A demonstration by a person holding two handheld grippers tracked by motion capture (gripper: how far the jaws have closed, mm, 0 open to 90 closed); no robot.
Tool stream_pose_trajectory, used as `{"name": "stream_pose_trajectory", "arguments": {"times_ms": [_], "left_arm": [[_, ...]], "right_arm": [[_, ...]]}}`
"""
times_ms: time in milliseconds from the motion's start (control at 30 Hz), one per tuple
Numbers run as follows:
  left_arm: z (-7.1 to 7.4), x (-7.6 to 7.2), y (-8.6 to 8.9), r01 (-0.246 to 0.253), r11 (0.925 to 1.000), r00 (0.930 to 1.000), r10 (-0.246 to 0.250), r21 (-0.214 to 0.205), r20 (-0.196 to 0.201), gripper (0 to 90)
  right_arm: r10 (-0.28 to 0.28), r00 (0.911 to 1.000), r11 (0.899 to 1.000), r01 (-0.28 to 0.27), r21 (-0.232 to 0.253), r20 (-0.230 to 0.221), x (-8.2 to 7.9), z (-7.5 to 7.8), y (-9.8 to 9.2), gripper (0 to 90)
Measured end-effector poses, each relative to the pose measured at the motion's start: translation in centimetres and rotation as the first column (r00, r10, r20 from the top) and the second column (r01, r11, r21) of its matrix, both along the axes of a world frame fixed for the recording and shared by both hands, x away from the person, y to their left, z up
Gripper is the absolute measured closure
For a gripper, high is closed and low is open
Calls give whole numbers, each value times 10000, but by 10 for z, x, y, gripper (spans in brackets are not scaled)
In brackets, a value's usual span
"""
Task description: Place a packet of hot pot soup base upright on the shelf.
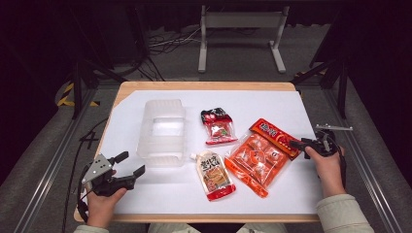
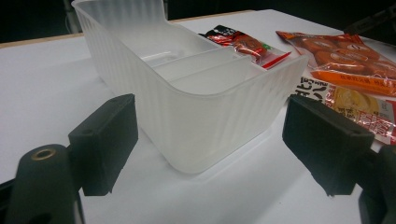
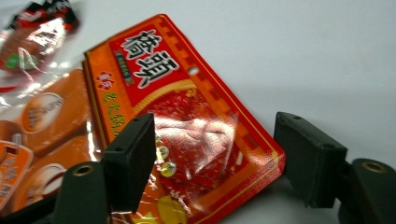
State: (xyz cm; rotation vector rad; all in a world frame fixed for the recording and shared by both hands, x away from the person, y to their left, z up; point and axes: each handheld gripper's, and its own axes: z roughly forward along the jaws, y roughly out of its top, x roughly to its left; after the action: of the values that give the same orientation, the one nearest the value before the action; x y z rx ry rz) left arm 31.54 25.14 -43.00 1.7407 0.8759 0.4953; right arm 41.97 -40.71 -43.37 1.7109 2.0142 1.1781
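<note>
our right gripper (image 3: pixel 215 154) stands with its jaws apart, straddling the near corner of the red snack packet (image 3: pixel 187 116), pads not yet pressing. the packet lies flat on the white table (image 1: pixel 291 194), at the right, resting partly on the orange multipack (image 1: pixel 255 162); its long axis runs from our gripper up and leftward across the table. it looks glossy, crinkly foil, thin and slippery. our left gripper (image 1: pixel 130 164), also agape and empty, waits just beside the ribbed, translucent plastic bin (image 1: pixel 163 131), well apart from the packet.
</note>
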Motion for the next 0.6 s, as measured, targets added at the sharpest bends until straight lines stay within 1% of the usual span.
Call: {"name": "stream_pose_trajectory", "arguments": {"times_ms": [100,167,200,233,267,300,367,433,500,533,600], "left_arm": [[0,0,-1,18,10000,10000,-18,21,-46,190],[0,0,-1,37,10000,10000,-37,30,-17,190],[0,0,-1,49,10000,10000,-49,53,15,190],[0,0,-1,37,10000,10000,-37,56,4,190],[0,0,-1,25,10000,10000,-25,42,-9,190],[0,0,-1,25,10000,10000,-25,42,-9,190],[0,0,-1,17,10000,10000,-17,39,6,190],[0,0,-1,14,10000,10000,-14,44,12,190],[0,0,-1,14,10000,10000,-14,42,13,190],[0,0,-1,13,10000,10000,-13,43,7,190],[0,0,-1,4,10000,10000,-4,38,-4,190]], "right_arm": [[121,9995,9998,-126,167,304,-2,4,1,354],[228,9986,9985,-251,484,470,-4,7,1,396],[367,9984,9972,-395,637,437,-4,7,1,419],[367,9984,9972,-395,637,437,-4,7,1,419],[581,9980,9952,-600,775,261,-4,6,2,440],[581,9980,9952,-600,775,261,-4,6,2,440],[767,9970,9931,-775,883,125,-4,5,3,460],[936,9954,9922,-949,810,194,-4,5,5,476],[1098,9934,9891,-1125,952,325,-6,7,7,522],[1246,9916,9869,-1275,990,350,-6,8,7,528],[1361,9900,9864,-1389,876,374,-7,8,8,553]]}}
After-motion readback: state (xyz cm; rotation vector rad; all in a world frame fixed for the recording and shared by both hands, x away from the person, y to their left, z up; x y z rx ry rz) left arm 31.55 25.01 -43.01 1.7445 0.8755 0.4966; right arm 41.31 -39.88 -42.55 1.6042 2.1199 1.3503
